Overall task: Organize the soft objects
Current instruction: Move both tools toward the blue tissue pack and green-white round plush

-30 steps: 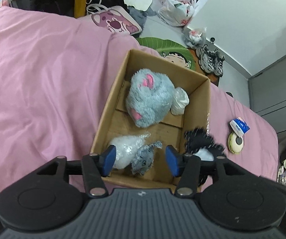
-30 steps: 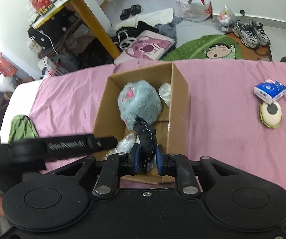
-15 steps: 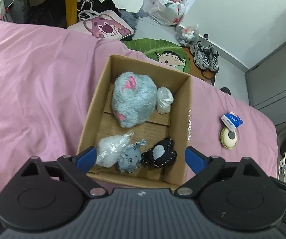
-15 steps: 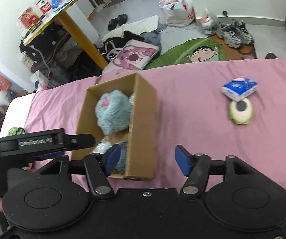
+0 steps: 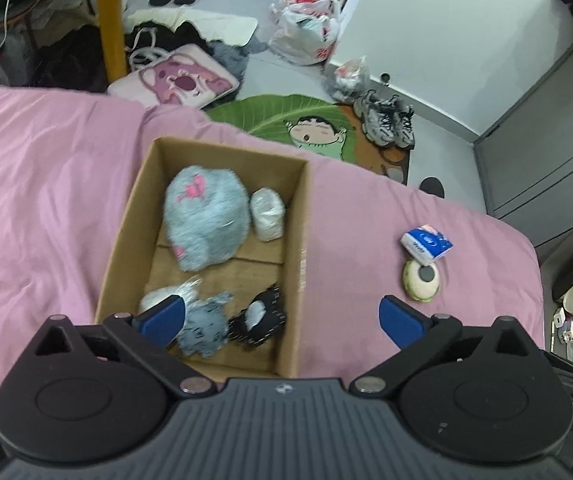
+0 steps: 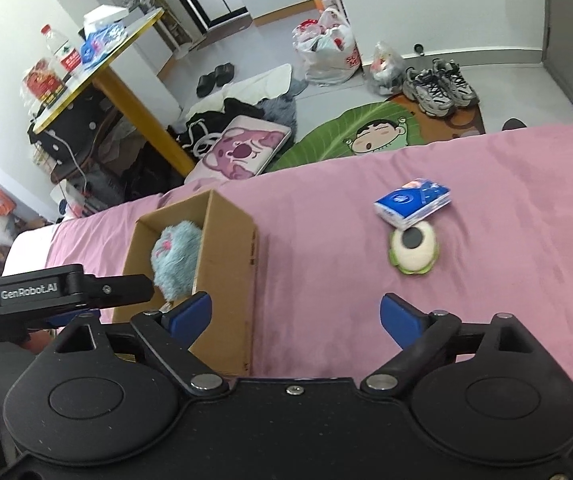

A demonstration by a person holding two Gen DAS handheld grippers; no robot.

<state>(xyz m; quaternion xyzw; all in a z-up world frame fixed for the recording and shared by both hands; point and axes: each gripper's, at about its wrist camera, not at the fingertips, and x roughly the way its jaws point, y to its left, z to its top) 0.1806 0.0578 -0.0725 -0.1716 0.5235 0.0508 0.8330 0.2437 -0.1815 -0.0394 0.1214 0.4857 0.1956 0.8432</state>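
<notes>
A cardboard box [image 5: 300, 240] [image 6: 228, 264] sits on the pink bedspread. Inside lie a big grey-blue plush [image 5: 206, 220] [image 6: 174, 256], a white wrapped bundle [image 5: 267, 218], a clear plastic-wrapped item [image 5: 158, 298], a small grey plush [image 5: 204, 326] and a black plush with a white patch [image 5: 258, 318]. To the right on the bed rest a blue tissue pack [image 5: 426, 243] [image 6: 412, 202] and a round green-white plush [image 5: 420, 280] [image 6: 413, 250]. My left gripper [image 5: 282, 320] hovers open above the box's near end. My right gripper [image 6: 296, 316] is open over the bed, right of the box.
The bed's far edge drops to a floor with a pink cushion [image 5: 174, 80], a green cartoon mat [image 5: 286, 116], sneakers [image 5: 386, 122], plastic bags [image 5: 306, 34] and a yellow-legged table [image 6: 98, 64]. The other gripper's black body [image 6: 58, 290] shows at the left of the right wrist view.
The right gripper opened, dropped the black plush into the box and swung right over the bed. The left gripper opened wider and drifted right.
</notes>
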